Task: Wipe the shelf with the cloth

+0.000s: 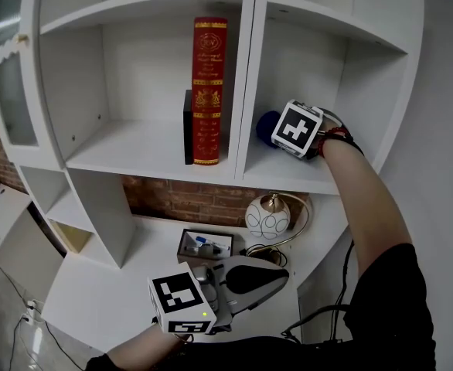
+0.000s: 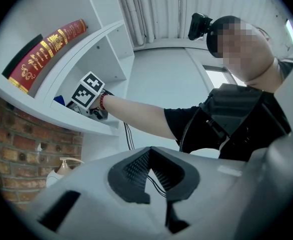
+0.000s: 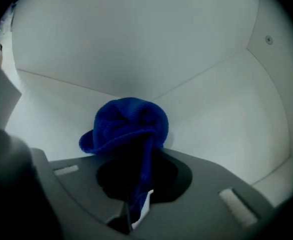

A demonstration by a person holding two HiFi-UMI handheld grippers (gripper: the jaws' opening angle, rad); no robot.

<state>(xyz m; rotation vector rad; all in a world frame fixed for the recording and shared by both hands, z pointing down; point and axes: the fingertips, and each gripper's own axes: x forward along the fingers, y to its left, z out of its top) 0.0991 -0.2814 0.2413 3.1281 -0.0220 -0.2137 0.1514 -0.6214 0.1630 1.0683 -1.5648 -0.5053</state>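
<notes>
Cloth (image 1: 267, 127), blue and bunched into a rounded wad, is clamped between the jaws of the right gripper (image 1: 282, 132) and is pressed onto the shelf (image 1: 288, 172) of the right-hand compartment, at about 1 o'clock from the middle of the head view. In the right gripper view the cloth (image 3: 126, 129) is seen at the centre, with a fold of it pinched where the jaws of the right gripper (image 3: 136, 210) are closed together, and the white shelf (image 3: 211, 124) and the back corner of the compartment are seen behind it.

In the head view, a glass door (image 1: 6, 60) is seen at 10 o'clock. A black book (image 1: 188, 126) is stood upright in the left-hand compartment at 12 o'clock, touched on its right by a taller red book (image 1: 209, 91) with gold lettering. A brick wall (image 1: 188, 199) is shown under the shelf. On the lower white surface a small open box (image 1: 203, 246) is placed at 6 o'clock, and a round white vessel with a gold top (image 1: 267, 219) is set just to its right, at 5 o'clock.

The left gripper (image 1: 267, 277) is held low at 6 o'clock, well apart from the shelf. In the left gripper view its jaws (image 2: 156, 191) are closed together with nothing held between them, and the books and the outstretched right arm are seen beyond, at 10 o'clock
</notes>
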